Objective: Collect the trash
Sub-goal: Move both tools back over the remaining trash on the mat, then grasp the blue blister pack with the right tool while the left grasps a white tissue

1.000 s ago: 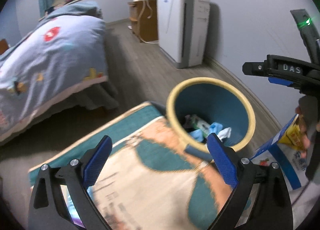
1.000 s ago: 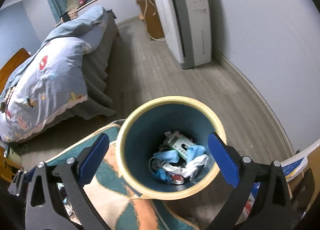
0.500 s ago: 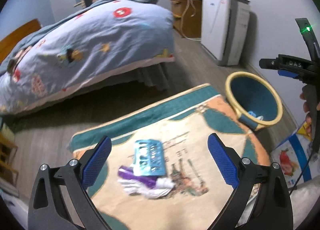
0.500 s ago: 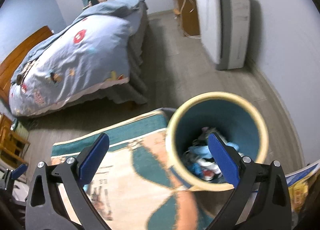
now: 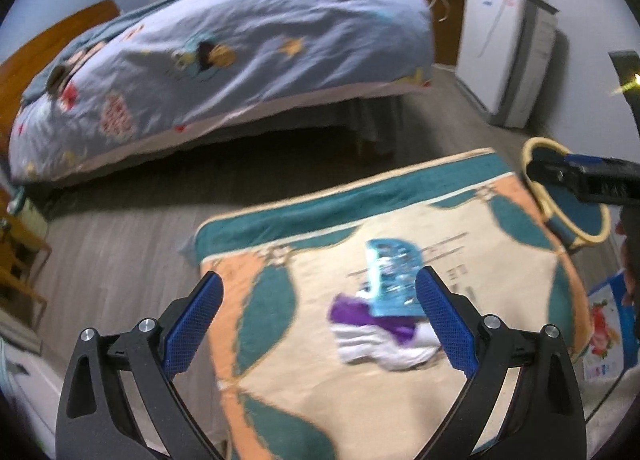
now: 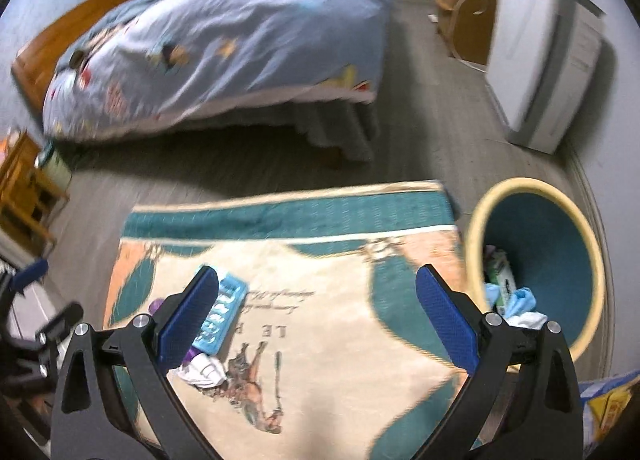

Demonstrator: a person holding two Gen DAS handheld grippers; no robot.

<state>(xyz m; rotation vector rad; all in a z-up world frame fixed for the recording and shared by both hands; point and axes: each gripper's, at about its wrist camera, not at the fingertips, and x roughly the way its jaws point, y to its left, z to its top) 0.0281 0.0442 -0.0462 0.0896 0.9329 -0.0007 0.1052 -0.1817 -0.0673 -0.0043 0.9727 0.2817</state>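
A light-blue blister pack [image 5: 394, 278] [image 6: 220, 316] lies on the patterned rug [image 5: 320, 380] [image 6: 340, 360], overlapping a crumpled purple and white wrapper [image 5: 376, 334] [image 6: 202, 370]. My left gripper [image 5: 318, 320] hovers open above the rug, the trash close to its right finger. My right gripper [image 6: 318, 320] is open too, its left finger in front of the blister pack. A blue bin with a yellow rim [image 6: 540, 256] [image 5: 568, 203] stands at the rug's right end and holds crumpled trash [image 6: 508, 296]. The right gripper's body [image 5: 588, 179] shows in the left wrist view.
A bed with a blue patterned quilt [image 5: 224, 51] [image 6: 224, 43] fills the far side. A white appliance [image 5: 508, 55] [image 6: 540, 59] and a wooden cabinet [image 6: 460, 19] stand by the wall. A printed bag [image 5: 604, 336] lies right of the rug. Wooden furniture [image 6: 24, 187] is at left.
Both grippers have swung left, away from the bin and over the rug. The blister pack and wrapper now sit nearer the left gripper's right finger; the bin has slid to the right edge.
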